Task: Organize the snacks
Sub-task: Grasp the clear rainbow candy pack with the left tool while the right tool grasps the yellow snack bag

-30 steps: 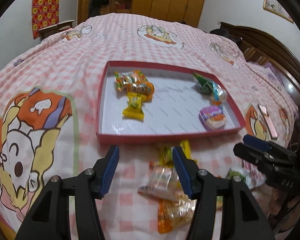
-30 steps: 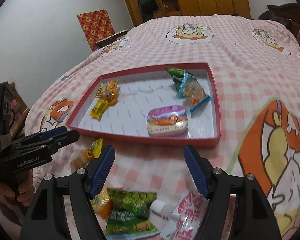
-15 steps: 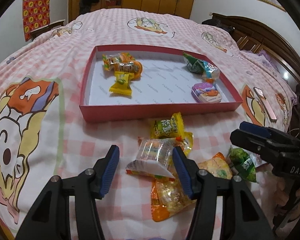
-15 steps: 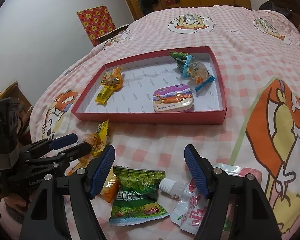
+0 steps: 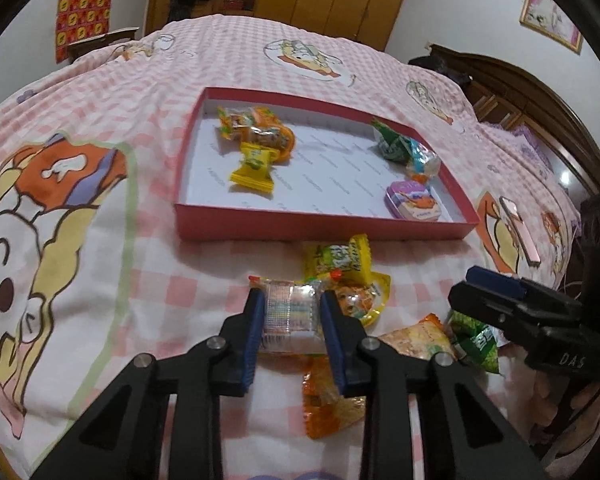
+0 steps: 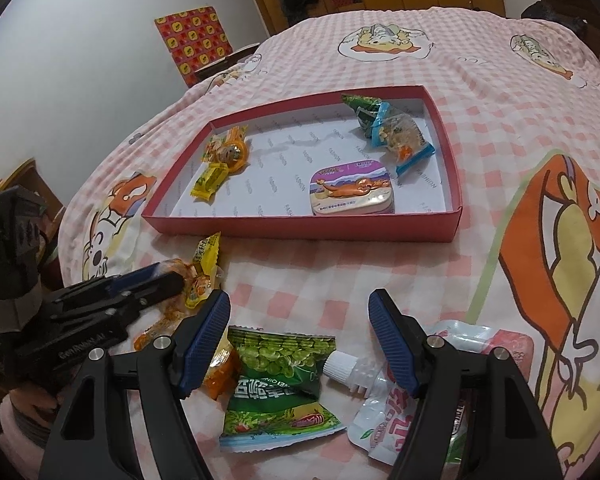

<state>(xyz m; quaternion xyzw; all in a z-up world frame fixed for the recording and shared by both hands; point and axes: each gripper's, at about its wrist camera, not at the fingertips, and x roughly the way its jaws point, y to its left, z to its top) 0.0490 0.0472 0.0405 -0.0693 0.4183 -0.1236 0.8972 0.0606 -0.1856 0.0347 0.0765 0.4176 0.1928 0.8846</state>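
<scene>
Pink checked bedspread (image 5: 172, 60), red tray (image 5: 320, 224) on it. Left gripper (image 5: 291, 322): blue pads clamped on clear wafer packet (image 5: 290, 314), just short of tray. Right gripper (image 6: 300, 336): fingers wide apart, green pea bag (image 6: 278, 384) between, below.

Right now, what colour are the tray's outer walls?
Red outside, white inside; the tray shows best in the right wrist view.

Both claws are black with ribbed blue pads (image 6: 394, 346), silver screws (right one marked "DAS").
</scene>
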